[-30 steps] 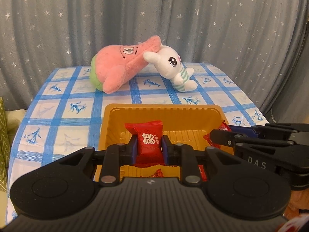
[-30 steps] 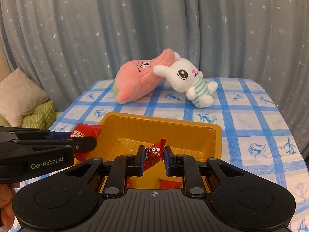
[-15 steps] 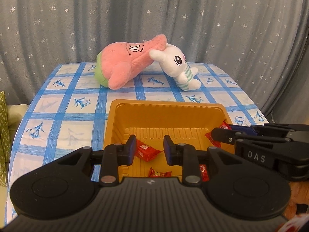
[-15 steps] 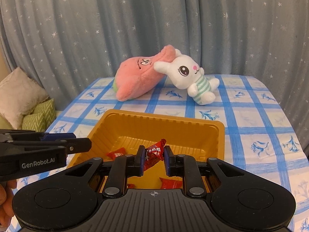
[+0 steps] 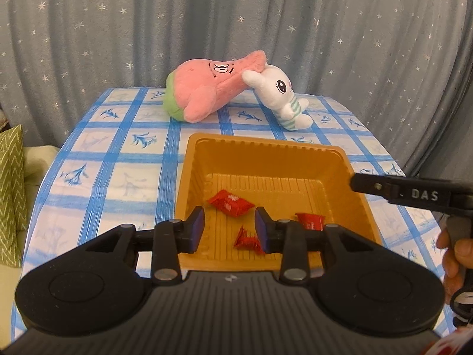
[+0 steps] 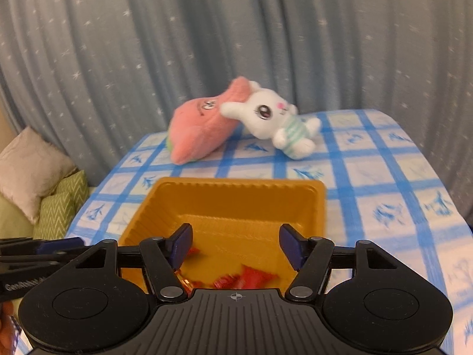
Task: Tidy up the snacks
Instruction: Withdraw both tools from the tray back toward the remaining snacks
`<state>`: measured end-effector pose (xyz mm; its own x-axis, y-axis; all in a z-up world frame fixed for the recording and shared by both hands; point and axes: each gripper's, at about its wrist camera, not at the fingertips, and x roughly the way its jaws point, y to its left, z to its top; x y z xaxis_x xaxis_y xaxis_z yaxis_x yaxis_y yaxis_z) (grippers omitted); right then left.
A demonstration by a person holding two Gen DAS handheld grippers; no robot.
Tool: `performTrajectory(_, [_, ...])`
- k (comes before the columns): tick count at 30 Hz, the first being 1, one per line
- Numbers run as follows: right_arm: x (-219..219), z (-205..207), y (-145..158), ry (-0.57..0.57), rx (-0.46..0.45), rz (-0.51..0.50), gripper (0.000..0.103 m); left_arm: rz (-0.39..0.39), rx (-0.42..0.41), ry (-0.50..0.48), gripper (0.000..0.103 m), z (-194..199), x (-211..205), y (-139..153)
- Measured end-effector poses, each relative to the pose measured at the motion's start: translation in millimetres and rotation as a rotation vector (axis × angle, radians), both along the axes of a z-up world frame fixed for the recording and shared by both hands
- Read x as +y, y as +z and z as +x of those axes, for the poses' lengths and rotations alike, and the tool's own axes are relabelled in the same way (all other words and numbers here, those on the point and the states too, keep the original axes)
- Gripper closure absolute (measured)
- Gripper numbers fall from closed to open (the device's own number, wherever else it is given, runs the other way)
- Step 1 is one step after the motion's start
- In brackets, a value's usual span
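**Clerk:** Item one, the hazards. What is there to enter?

**Me:** Two entries. My left tool (image 5: 230, 227) hangs low over the near end of the orange tray (image 5: 189, 177), its blue pads level with the near wall. If I swing away without lifting, I judge the fingers could catch that wall and drag the light tray across the table (image 5: 118, 162). My right tool (image 6: 233, 244) has the same exposure: it sits over the near right part of the tray, and that view is blurred, so I cannot vouch for its clearance there.

**Clerk:** State of each tool?

**Me:** Left tool: jaws have just been opening, a modest gap, nothing pinched; one red candy (image 5: 230, 204) lies on the tray floor beyond the pads. Right tool: jaws have just sprung well apart, nothing between the pads.

**Clerk:** Container and contents?

**Me:** One orange tray, ribbed floor, on the blue-checked cloth, near the front of the table. In the left view it holds three red wrapped candies: one near left of centre, a crumpled one (image 5: 247, 241) nearest me, one (image 5: 310, 221) to the right. All inside the walls, none on the rim.

**Clerk:** Anything besides?

**Me:** A pink plush (image 5: 210, 85) and a white rabbit plush (image 5: 280, 100), touching, at the far end, well apart from the tray.
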<state>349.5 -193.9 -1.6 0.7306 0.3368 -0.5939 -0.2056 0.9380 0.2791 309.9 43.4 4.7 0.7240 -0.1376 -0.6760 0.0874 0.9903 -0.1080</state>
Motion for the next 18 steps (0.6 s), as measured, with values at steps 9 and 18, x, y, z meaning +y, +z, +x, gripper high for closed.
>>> performTrajectory(9, [-36.7, -75.5, -0.8, -0.111, 0.043, 0.04, 0.038, -0.031, -0.005, 0.009, 0.069, -58.5, -7.2, 9.9])
performTrajectory(18, [-42.8, -152.6, 15.6, -0.138, 0.015, 0.027, 0.038, -0.04, -0.01, -0.005, 0.069, -117.0, -16.7, 17.3])
